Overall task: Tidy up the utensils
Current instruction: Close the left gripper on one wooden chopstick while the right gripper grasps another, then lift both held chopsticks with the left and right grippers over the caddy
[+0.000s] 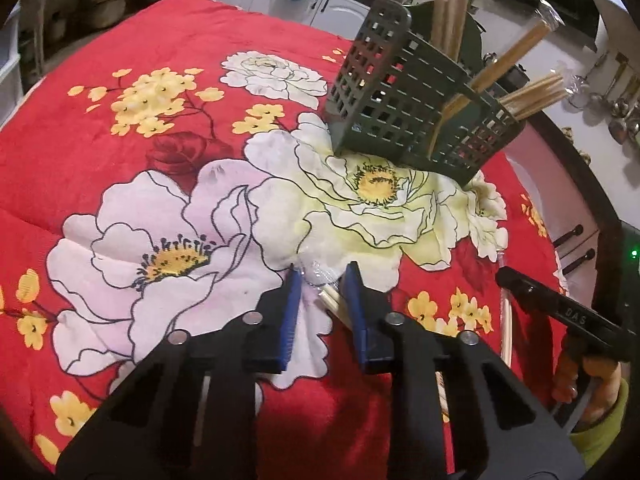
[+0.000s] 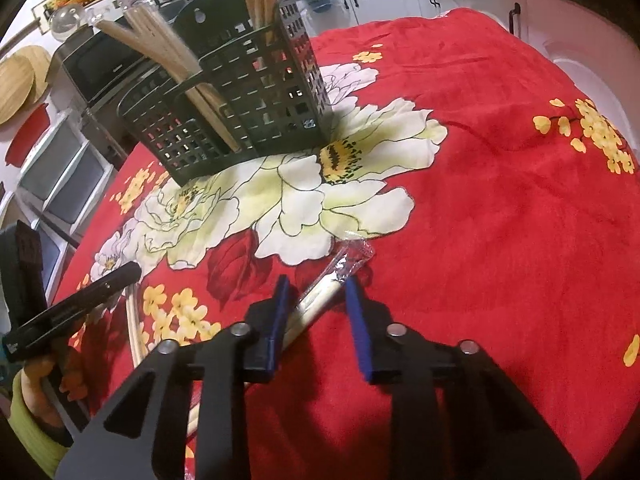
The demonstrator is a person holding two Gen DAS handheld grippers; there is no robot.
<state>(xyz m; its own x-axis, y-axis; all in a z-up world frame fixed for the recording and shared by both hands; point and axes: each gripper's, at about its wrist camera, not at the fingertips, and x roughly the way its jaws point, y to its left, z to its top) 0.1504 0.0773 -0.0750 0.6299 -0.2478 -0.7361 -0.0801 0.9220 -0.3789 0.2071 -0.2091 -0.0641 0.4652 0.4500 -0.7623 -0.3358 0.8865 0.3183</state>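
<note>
Both grippers, left (image 1: 323, 280) and right (image 2: 316, 292), stand released over plastic-wrapped wooden chopsticks (image 2: 324, 296) lying on the red floral cloth (image 2: 500, 208); dark green perforated utensil basket (image 2: 240, 108) at eleven o'clock.

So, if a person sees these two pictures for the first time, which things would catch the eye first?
Probably the bright red cloth with large white and yellow flowers, which covers the whole table. Next, the dark green perforated plastic basket toward the far side of the cloth, holding pale wooden chopsticks that lean out of its top. Near the cameras, the right gripper has its blue fingers apart around a clear-wrapped chopstick pair lying on the cloth.
</note>
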